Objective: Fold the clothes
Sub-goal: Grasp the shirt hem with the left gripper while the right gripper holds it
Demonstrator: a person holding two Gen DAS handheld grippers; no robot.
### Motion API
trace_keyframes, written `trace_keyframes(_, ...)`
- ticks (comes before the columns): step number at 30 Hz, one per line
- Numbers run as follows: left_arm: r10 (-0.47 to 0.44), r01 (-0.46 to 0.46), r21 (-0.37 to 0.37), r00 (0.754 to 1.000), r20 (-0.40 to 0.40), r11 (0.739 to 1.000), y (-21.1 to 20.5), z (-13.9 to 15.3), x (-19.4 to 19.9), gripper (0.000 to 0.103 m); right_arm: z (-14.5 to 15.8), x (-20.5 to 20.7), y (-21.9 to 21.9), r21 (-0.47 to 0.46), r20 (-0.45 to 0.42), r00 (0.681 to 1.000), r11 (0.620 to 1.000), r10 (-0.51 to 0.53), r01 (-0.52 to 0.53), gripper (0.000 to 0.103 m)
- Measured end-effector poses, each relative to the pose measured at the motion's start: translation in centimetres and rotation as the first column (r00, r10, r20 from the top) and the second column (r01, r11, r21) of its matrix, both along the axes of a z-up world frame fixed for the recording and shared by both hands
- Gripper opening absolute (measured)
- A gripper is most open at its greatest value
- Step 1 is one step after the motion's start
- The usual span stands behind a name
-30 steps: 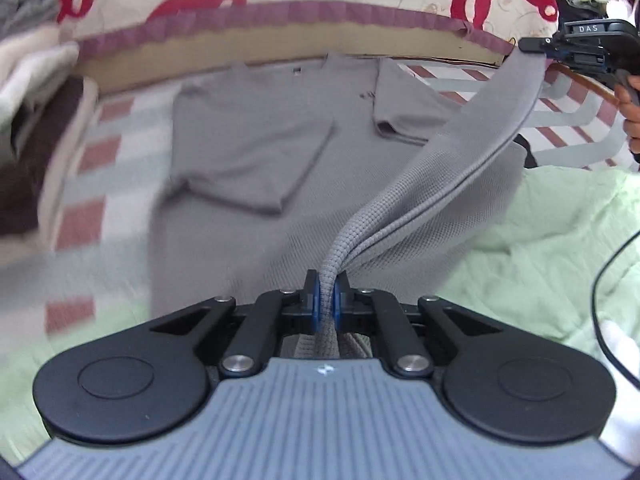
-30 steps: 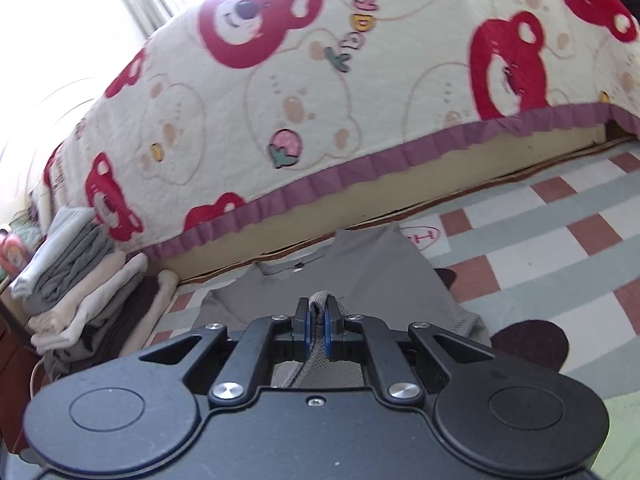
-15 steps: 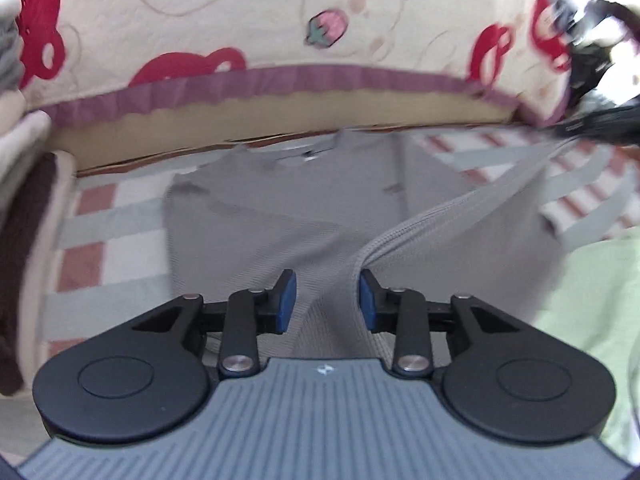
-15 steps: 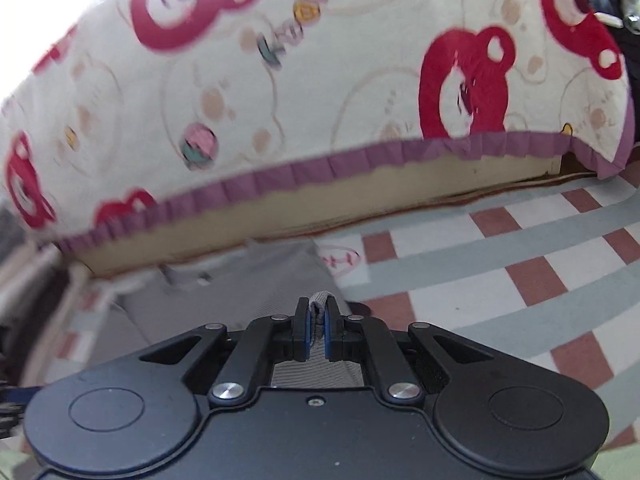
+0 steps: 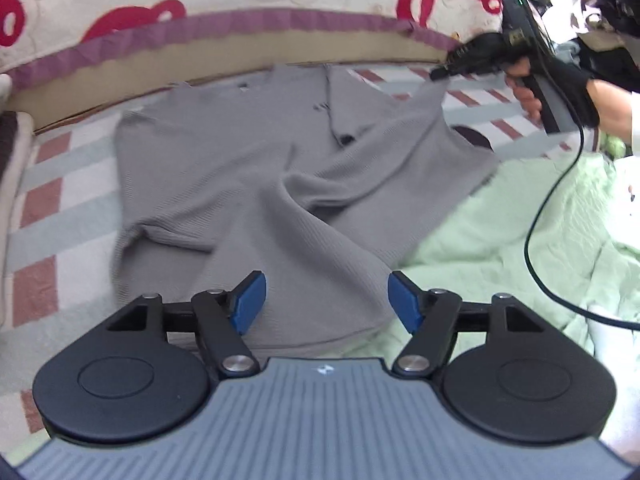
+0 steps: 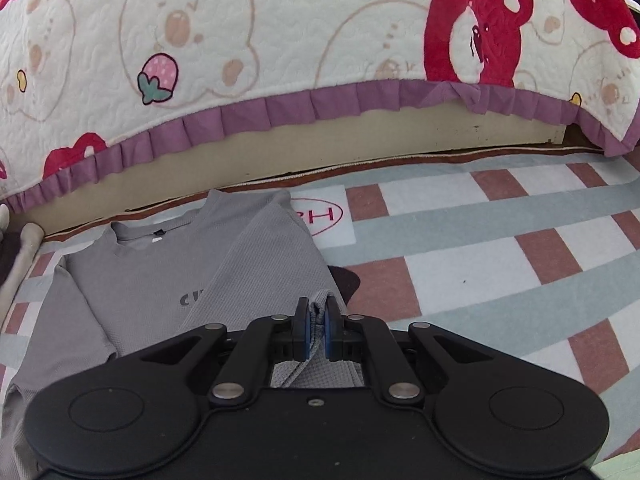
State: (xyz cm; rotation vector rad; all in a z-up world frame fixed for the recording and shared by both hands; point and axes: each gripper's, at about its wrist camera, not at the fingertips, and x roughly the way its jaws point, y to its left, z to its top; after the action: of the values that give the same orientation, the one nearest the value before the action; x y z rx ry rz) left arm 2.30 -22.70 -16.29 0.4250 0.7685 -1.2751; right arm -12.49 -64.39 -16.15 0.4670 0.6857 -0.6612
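A grey knit shirt [image 5: 248, 184] lies on the checked mat, its right side lifted and folded over toward the middle. My left gripper [image 5: 323, 300] hangs over the shirt's lower hem; its jaws are opening, and the blue pads [image 5: 250, 296] stand apart from the cloth below them. In the left wrist view my right gripper [image 5: 440, 73] holds the shirt's far right edge up. In the right wrist view that gripper [image 6: 317, 320] is shut on a bunched fold of the grey shirt [image 6: 160, 280], near the collar and the printed letters.
A bed with a bear-print quilt [image 6: 280, 40] and purple frill runs along the far side. A light green blanket [image 5: 520, 240] lies right of the shirt. A black cable [image 5: 552, 208] trails from the person's hand [image 5: 532, 92]. Folded clothes [image 5: 12, 160] sit at the left edge.
My left gripper has let go of the shirt's edge and spread its jaws; the cloth dropped onto the shirt. My right gripper, still clamped on the cloth, moved down closer to the mat.
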Motion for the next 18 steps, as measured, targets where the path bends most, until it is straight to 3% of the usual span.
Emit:
trace_keyframes(4,-0.041,0.038,0.056,0.998,0.049,0.998,-1.4,-0.8,-1.6,0.069,-0.4,-0.1,-0.1,0.011,0.001,1.0,1.0,-0.022,0.022,0.008)
trace_keyframes(9,-0.121,0.092,0.189,0.981,0.15,0.978,-2.1,-2.0,-3.9,0.07,-1.2,-0.5,-0.2,0.062,0.035,0.998,0.997,-0.044,0.041,0.009)
trace_keyframes(13,-0.136,0.098,0.194,0.972,0.19,0.976,-2.4,-2.4,-4.4,0.073,-1.9,-0.7,-0.3,0.094,0.049,0.997,0.994,-0.06,0.056,0.009)
trace_keyframes(16,-0.135,0.084,0.223,0.965,0.226,0.971,-2.7,-3.1,-4.3,0.085,-2.5,-1.0,-0.6,0.124,0.066,0.994,0.989,-0.084,0.075,0.009)
trace_keyframes(18,-0.134,0.073,0.238,0.959,0.251,0.968,-2.8,-3.4,-4.1,0.084,-2.8,-1.4,-0.8,0.149,0.08,0.991,0.985,-0.103,0.091,0.009)
